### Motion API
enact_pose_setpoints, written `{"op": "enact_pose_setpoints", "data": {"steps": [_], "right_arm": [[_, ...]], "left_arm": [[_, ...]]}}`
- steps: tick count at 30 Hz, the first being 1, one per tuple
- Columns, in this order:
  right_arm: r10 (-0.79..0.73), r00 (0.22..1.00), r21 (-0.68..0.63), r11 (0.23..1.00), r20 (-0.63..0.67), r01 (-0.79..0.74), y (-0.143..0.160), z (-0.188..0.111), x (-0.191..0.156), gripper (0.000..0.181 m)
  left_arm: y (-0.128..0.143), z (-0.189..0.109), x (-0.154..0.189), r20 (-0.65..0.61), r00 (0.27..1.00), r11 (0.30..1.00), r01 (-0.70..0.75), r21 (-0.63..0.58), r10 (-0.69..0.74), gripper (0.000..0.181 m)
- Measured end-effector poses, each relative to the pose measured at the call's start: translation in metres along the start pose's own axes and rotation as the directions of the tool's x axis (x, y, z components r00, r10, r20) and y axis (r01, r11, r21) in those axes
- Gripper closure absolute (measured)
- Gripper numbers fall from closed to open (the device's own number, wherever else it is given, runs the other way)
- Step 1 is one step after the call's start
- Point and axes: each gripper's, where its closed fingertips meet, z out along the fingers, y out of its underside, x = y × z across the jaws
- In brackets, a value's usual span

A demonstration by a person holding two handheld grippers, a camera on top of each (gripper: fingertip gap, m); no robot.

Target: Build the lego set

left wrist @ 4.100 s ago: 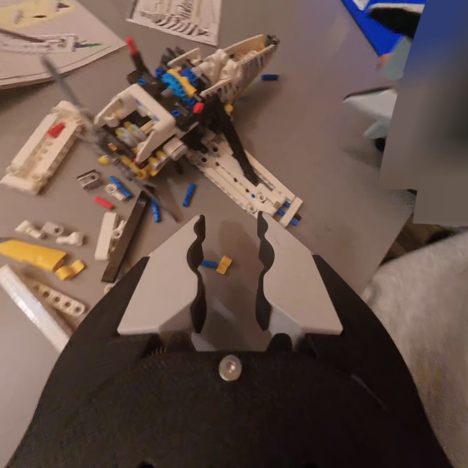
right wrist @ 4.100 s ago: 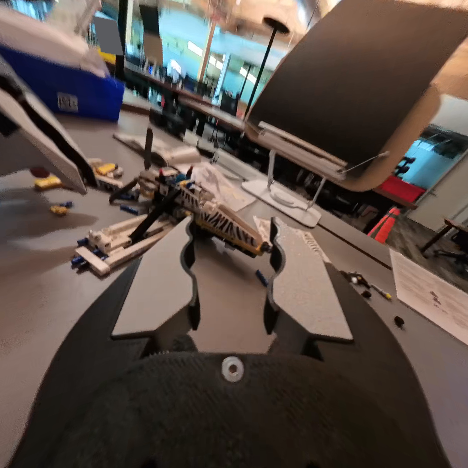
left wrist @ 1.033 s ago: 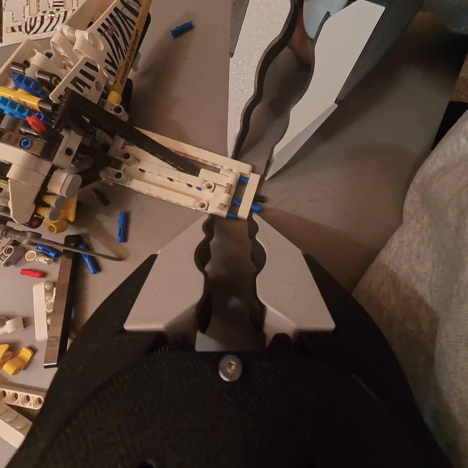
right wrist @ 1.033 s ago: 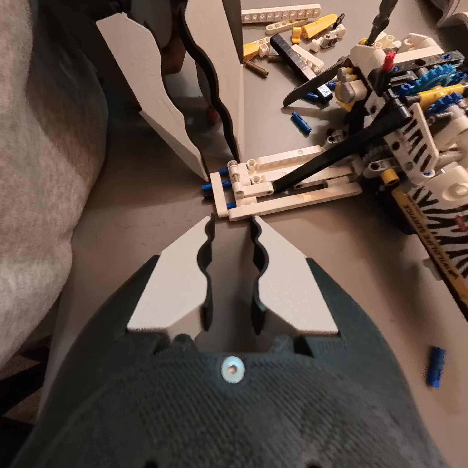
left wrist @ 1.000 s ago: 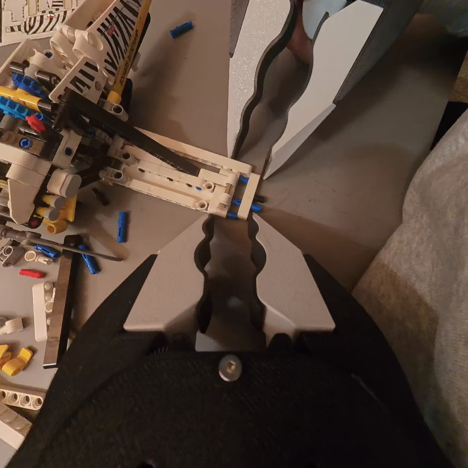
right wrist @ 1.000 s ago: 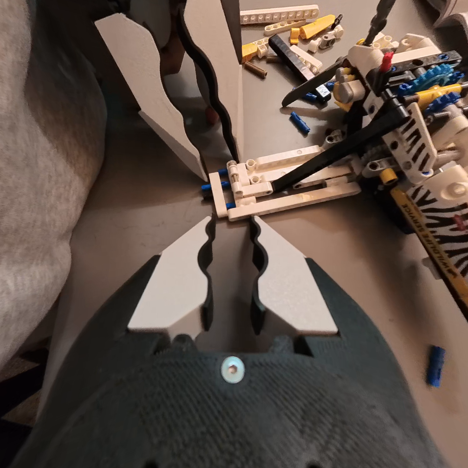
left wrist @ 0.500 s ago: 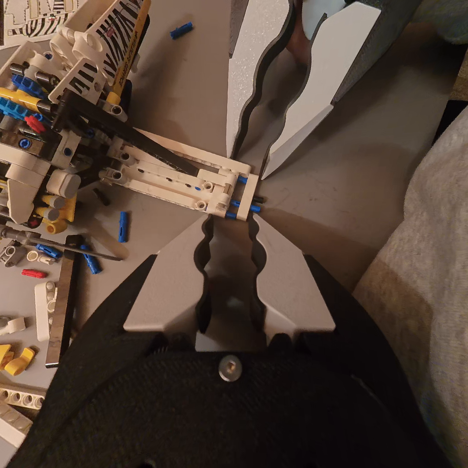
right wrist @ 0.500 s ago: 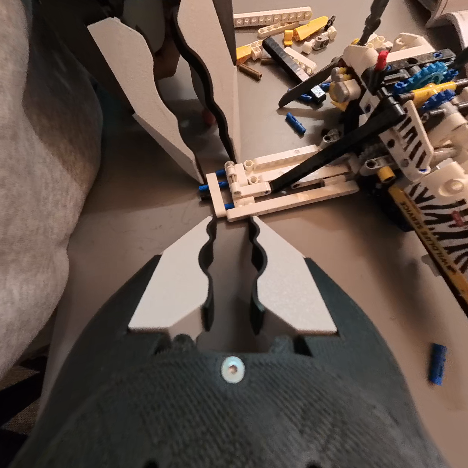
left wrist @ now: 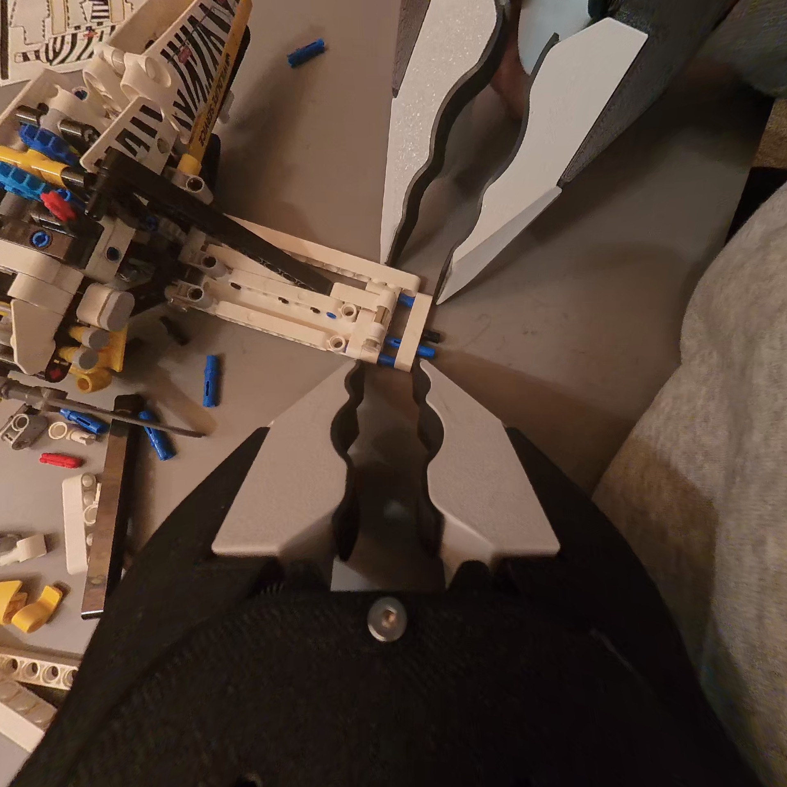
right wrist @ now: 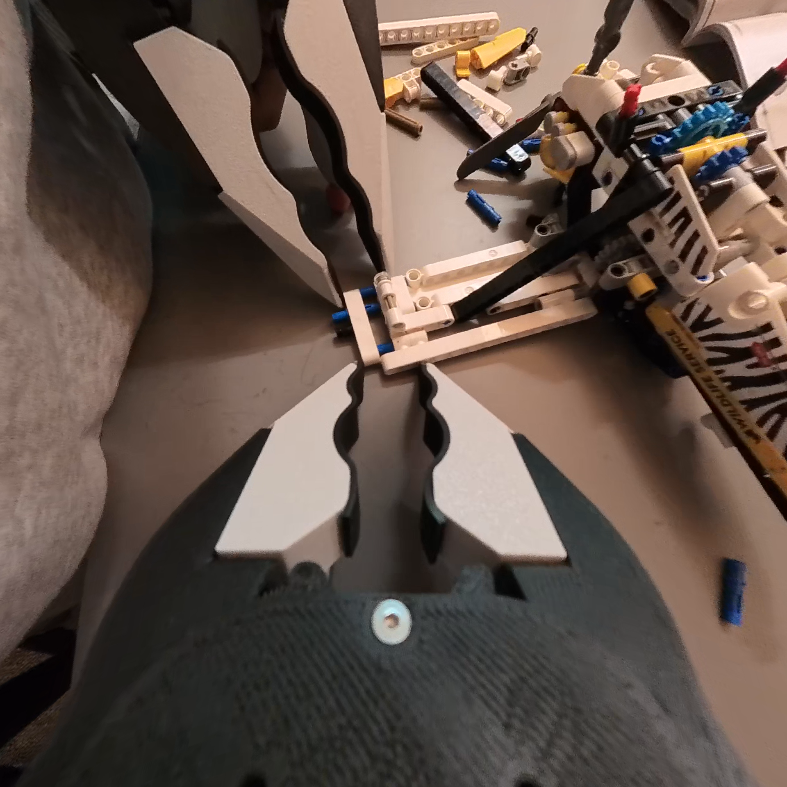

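The left gripper (left wrist: 387,368) and the right gripper (right wrist: 391,369) face each other across the outer end of the lego model's (left wrist: 140,221) white wing (left wrist: 298,298), which lies flat on the grey counter (left wrist: 532,323). Both pairs of fingers stand apart with nothing between them. In the left wrist view, the left fingertips sit just short of the wing's white end bar (left wrist: 415,330), which is joined to the wing by blue pins (left wrist: 391,342); the right gripper's fingertips come in from the far side of that same bar. Whether any fingertip actually touches the bar is hard to say from these angles.

The model's body, with zebra-striped panels (right wrist: 732,353), blue gears (right wrist: 702,127) and a black blade (right wrist: 549,272) slanting over the wing, lies beyond and to one side of the fingers. Loose pieces are scattered to the left of the left fingers: blue pins, a red pin (left wrist: 59,460), a black beam (left wrist: 108,506), yellow parts (left wrist: 30,604). One blue pin (right wrist: 731,594) lies right of the right gripper's body.
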Motion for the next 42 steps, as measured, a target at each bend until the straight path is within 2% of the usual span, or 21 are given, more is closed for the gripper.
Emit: {"op": "enact_pose_setpoints", "data": {"steps": [19,27,32,36,42], "right_arm": [[0.010,1.000,0.001,1.000,-0.001,-0.010,-0.0011,0.0009,-0.0007,0.157],[0.009,1.000,0.000,1.000,0.000,-0.009,-0.0003,0.0003,-0.0002,0.157],[0.011,1.000,0.000,1.000,0.001,-0.011,-0.0003,-0.0001,-0.0010,0.157],[0.007,1.000,0.000,1.000,0.006,-0.007,-0.0011,0.0012,-0.0027,0.157],[0.013,1.000,0.001,1.000,0.014,-0.013,-0.0019,0.0014,-0.0027,0.157]], "left_arm": [[0.0018,-0.0028,-0.0004,0.043,0.999,0.999,-0.023,-0.031,0.024,0.162],[-0.0008,-0.0035,-0.0087,0.117,0.991,0.998,-0.069,0.010,0.067,0.139],[-0.0019,-0.0014,-0.0071,0.091,0.991,0.996,-0.094,0.009,0.093,0.135],[-0.0012,0.0003,-0.0039,0.036,0.997,0.997,-0.075,0.002,0.075,0.138],[-0.0015,0.0007,-0.0039,0.023,0.997,0.997,-0.073,0.002,0.073,0.137]]}}
